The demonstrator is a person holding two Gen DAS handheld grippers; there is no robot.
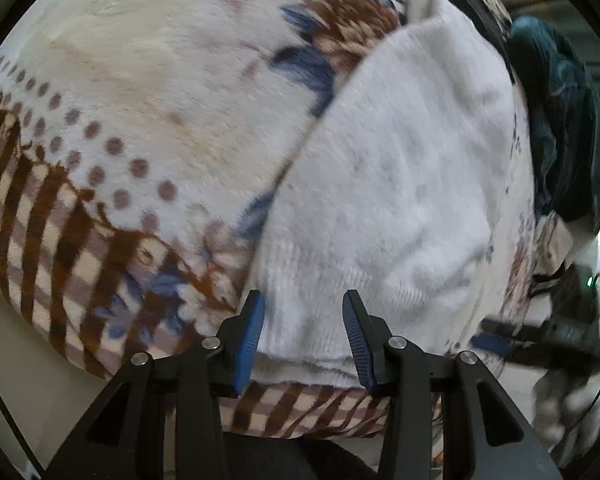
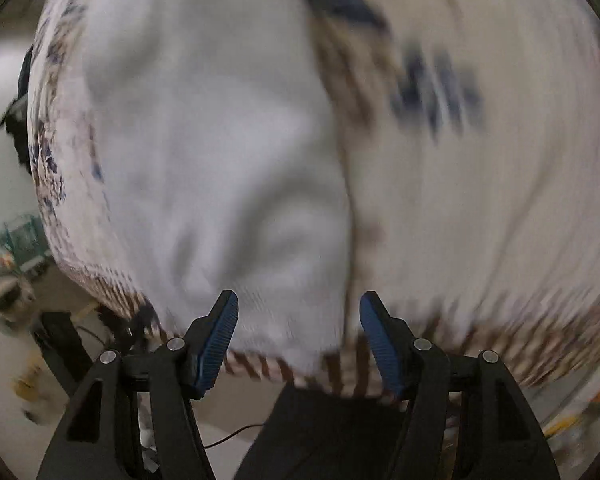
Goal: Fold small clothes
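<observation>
White knit garment [image 1: 400, 184] lies flat on patterned fleece blanket [image 1: 140, 92], ribbed hem toward near edge. Left gripper [image 1: 304, 322] poised over hem, blue-padded fingers [image 1: 252, 336] spread, nothing between them. Right gripper [image 2: 299, 320] at garment's [image 2: 204, 132] near corner, fingers [image 2: 216, 344] likewise apart and empty; that view motion-blurred. Dark teal clothing [image 1: 560, 128] heaped at blanket's far right edge, beyond white garment.

Dark garments [image 1: 560, 120] crowd the blanket's [image 1: 140, 80] far right edge.
</observation>
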